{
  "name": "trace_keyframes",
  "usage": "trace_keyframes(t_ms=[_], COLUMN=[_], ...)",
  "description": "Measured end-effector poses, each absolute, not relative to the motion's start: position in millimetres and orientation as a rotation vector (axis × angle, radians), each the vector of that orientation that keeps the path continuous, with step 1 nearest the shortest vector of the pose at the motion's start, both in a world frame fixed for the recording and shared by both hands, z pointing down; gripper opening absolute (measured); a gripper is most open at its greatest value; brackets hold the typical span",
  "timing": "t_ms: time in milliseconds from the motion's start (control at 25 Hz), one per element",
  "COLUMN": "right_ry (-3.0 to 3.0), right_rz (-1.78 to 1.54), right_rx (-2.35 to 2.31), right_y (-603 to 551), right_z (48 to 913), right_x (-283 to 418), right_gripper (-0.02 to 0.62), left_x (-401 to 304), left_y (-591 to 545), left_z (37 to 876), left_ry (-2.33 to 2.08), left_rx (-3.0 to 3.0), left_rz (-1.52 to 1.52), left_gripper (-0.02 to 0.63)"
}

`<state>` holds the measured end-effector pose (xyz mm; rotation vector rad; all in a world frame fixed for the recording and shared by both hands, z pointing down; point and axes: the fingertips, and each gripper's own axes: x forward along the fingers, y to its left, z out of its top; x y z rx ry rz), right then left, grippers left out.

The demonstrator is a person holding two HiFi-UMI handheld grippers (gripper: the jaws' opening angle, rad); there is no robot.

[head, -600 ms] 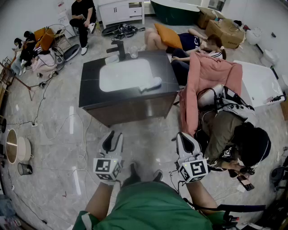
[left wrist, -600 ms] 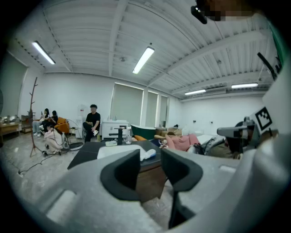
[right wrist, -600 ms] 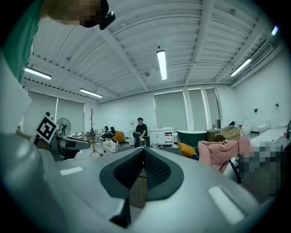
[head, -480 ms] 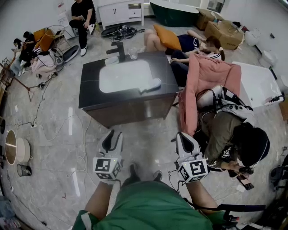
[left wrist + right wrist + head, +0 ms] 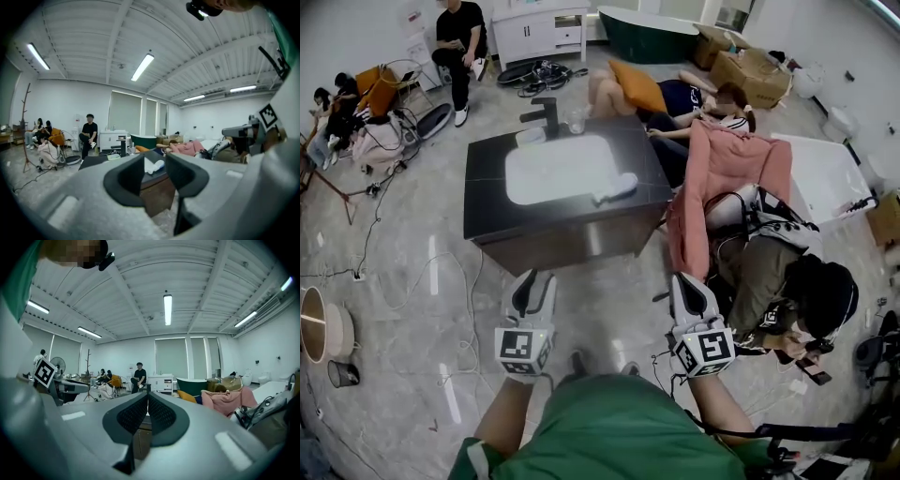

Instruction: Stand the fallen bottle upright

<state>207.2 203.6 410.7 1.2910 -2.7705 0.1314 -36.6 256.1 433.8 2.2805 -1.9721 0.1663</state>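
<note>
The white bottle (image 5: 615, 185) lies on its side on the dark tabletop (image 5: 492, 202), at the right rim of the white basin (image 5: 553, 167). Both tools hang well short of it, over the floor — the left tool (image 5: 532, 281) with jaws a little apart and empty, the right tool (image 5: 686, 284) pressed shut on nothing.

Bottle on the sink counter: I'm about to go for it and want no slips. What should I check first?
1. The bottle in sight, on its side on the counter: ok.
2. The left gripper open: ok.
3. The right gripper open: not ok, it is shut.
4. Both at the counter: not ok, both are short of it.
5. The bottle capped: cannot tell.
</note>
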Motion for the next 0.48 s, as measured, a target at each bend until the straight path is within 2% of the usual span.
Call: trace_keyframes(t_ms=[480], right_ry=[-2.702], right_rz=[0.06], right_rx=[1.398], right_y=[203], right_z=[401], right_x=[146], right_gripper=[0.005], left_x=[-127], left_y=[262], left_z=[438], left_ry=[-1.968], left_rx=[2.262], left_rz=[0.095], left_gripper=[0.137])
